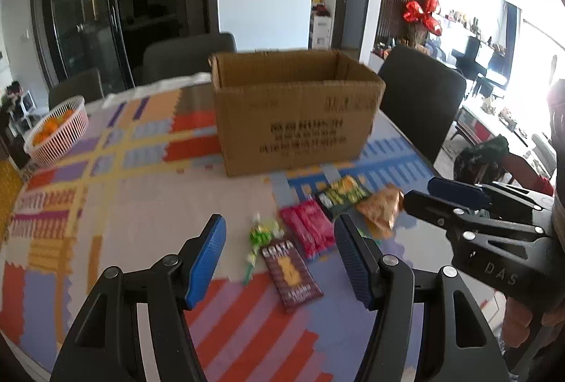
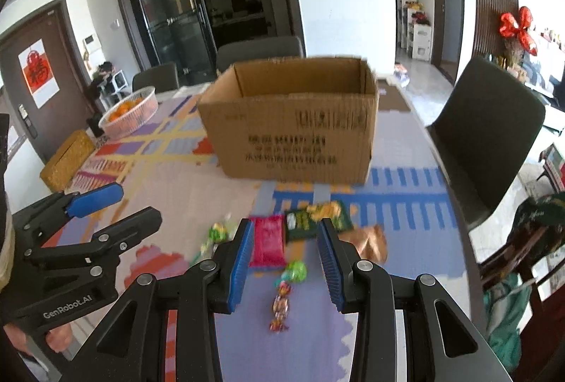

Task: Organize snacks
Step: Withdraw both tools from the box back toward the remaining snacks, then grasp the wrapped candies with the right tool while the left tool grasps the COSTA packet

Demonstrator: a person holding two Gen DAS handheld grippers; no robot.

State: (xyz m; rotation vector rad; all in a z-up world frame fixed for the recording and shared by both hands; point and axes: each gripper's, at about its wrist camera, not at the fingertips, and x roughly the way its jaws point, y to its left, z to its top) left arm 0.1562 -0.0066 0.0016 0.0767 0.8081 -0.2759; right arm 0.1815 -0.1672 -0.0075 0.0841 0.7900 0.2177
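Several snack packets lie on the patterned tablecloth in front of an open cardboard box [image 1: 296,110] [image 2: 289,134]. In the left wrist view my left gripper [image 1: 280,258] hovers open above a brown chocolate bar [image 1: 291,272], a green candy bag [image 1: 263,235] and a pink packet [image 1: 307,233]. In the right wrist view my right gripper [image 2: 286,262] is open over the pink packet [image 2: 268,240], a dark green packet [image 2: 317,217], a green candy [image 2: 296,270] and a multicoloured candy [image 2: 280,307]. An orange-brown packet [image 2: 369,240] lies to its right. Neither gripper holds anything.
A pink basket of oranges [image 1: 56,131] [image 2: 129,115] stands at the far left of the table. Dark chairs [image 1: 422,103] [image 2: 487,138] stand around it. Each gripper shows in the other's view: the right gripper [image 1: 418,193], the left gripper [image 2: 141,203]. A woven yellow box [image 2: 67,163] sits at the left edge.
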